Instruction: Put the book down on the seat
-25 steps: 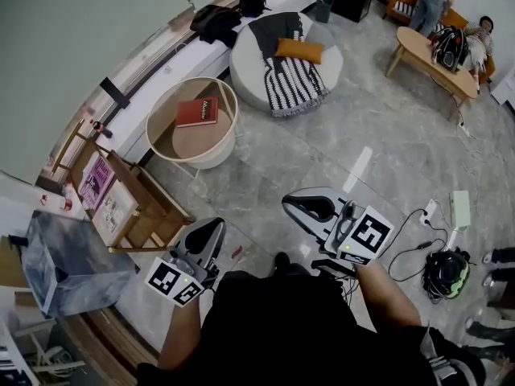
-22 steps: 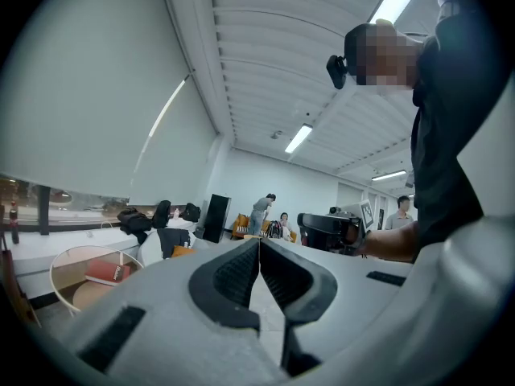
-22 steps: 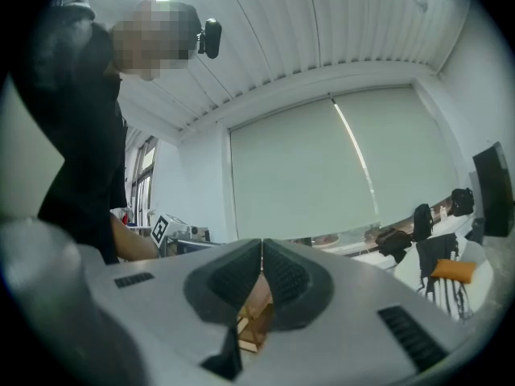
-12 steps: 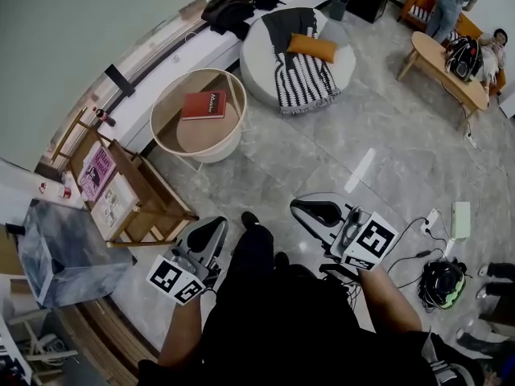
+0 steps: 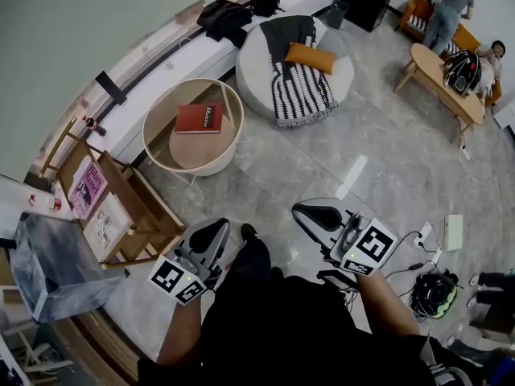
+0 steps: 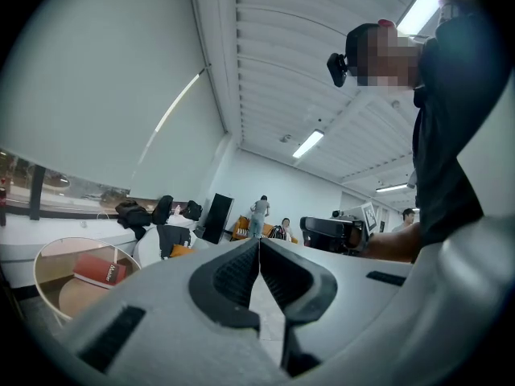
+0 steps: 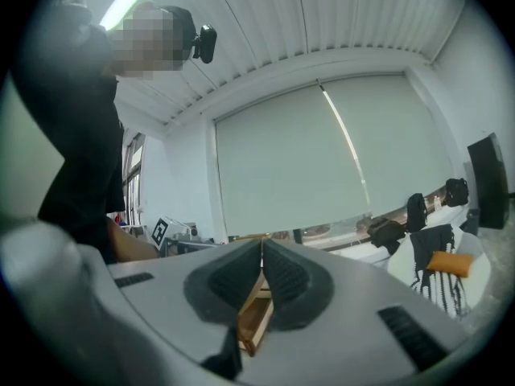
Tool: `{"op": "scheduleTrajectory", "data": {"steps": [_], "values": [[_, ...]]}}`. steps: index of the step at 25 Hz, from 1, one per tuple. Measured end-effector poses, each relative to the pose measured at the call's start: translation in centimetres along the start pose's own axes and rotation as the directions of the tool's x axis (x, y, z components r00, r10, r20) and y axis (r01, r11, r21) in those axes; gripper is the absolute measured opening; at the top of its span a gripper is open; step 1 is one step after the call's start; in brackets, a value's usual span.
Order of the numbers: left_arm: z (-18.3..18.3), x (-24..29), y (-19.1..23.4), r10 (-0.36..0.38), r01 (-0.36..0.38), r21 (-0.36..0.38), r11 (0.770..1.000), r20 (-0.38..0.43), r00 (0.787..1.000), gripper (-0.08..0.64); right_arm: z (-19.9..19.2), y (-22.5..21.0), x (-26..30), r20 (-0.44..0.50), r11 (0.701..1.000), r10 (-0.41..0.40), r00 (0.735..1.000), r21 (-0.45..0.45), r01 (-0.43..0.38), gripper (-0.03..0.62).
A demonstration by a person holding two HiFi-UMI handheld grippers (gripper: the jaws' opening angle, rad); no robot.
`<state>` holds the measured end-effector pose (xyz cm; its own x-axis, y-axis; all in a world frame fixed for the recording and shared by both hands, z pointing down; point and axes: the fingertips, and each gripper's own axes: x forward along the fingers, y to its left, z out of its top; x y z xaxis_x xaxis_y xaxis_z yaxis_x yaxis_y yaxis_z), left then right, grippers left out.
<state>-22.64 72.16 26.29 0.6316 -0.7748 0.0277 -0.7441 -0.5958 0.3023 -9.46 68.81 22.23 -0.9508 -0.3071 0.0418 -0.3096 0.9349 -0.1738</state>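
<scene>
A red book (image 5: 198,118) lies flat on the round, rimmed wooden table (image 5: 161,107) near the wall; the left gripper view shows the book (image 6: 100,269) low at the left. The seat, a round white pouf (image 5: 251,63) with a striped blanket and an orange cushion (image 5: 310,56), stands just right of the table. My left gripper (image 5: 216,227) and right gripper (image 5: 299,209) are held close to my body, far from the book. Both are shut and empty, with the jaws meeting in the left gripper view (image 6: 259,244) and the right gripper view (image 7: 261,246).
A wooden magazine rack (image 5: 129,203) and a grey box (image 5: 44,264) stand at my left. A low white bench (image 5: 173,63) with dark bags runs along the wall. Cables, a power strip (image 5: 452,232) and a dark bag (image 5: 434,293) lie on the floor at right. People are at an oval table (image 5: 447,83) far right.
My foot has stepped forward between the grippers and the view has shifted a little over the floor. Both grippers stay shut and empty at the same height.
</scene>
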Motion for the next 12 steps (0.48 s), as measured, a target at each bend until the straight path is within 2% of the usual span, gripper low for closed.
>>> {"op": "scheduleTrajectory", "data": {"steps": [12], "values": [[2.0,4.6,12.6,0.006,-0.007,-0.070,0.998,-0.017,1.000,0.025,0.5,-8.2,11.8,-0.089,0.998,0.049,0.995,0.034,-0.046,0.029]]}}
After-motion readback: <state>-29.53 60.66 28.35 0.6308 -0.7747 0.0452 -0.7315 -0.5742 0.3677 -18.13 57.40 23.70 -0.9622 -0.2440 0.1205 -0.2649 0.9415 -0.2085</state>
